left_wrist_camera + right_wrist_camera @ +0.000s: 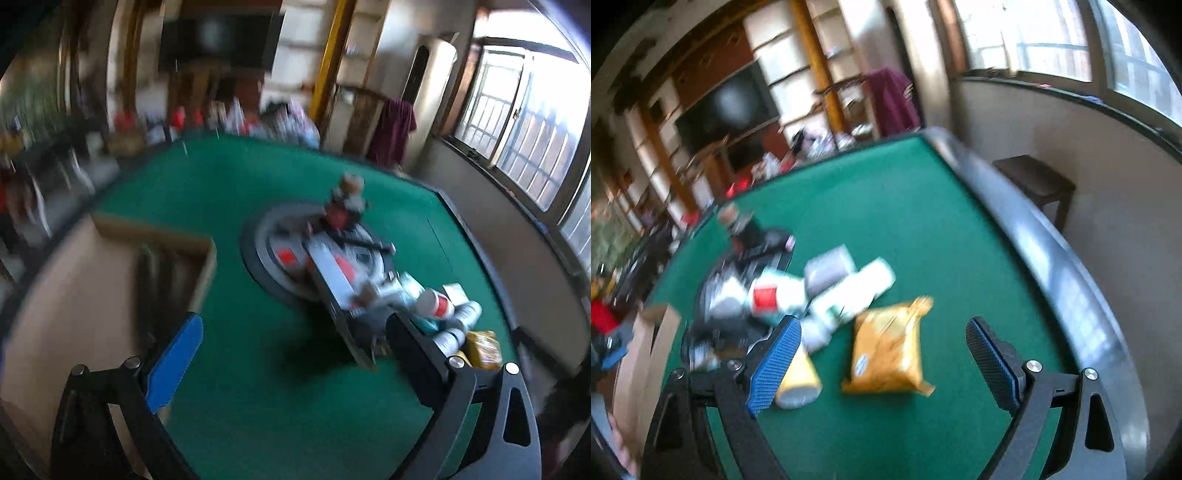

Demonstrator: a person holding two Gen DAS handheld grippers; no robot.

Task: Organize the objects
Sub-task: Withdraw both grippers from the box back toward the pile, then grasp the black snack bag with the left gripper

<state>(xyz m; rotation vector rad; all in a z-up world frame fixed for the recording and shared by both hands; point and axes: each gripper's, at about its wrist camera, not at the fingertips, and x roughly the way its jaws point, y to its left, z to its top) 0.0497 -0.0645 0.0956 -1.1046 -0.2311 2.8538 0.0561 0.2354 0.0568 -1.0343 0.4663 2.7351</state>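
Note:
Both views are blurred. A pile of small objects lies on the green table (258, 387): white bottles with red labels (437, 304), flat boxes (332, 273) and a yellow packet (484, 349). My left gripper (291, 354) is open and empty above the felt, left of the pile. An open cardboard box (110, 280) stands to its left. In the right wrist view my right gripper (882, 365) is open and empty, its jaws either side of the yellow packet (886, 350). A yellow cylinder (799, 384) lies by the left finger (775, 365), with white boxes (849, 291) behind.
A round grey and black disc (266, 251) sits at the table's middle with a small figure (347, 199) on it. The table has a raised grey rim (1052, 266). A dark stool (1038, 184) stands beyond the right edge. Shelves and a screen stand behind.

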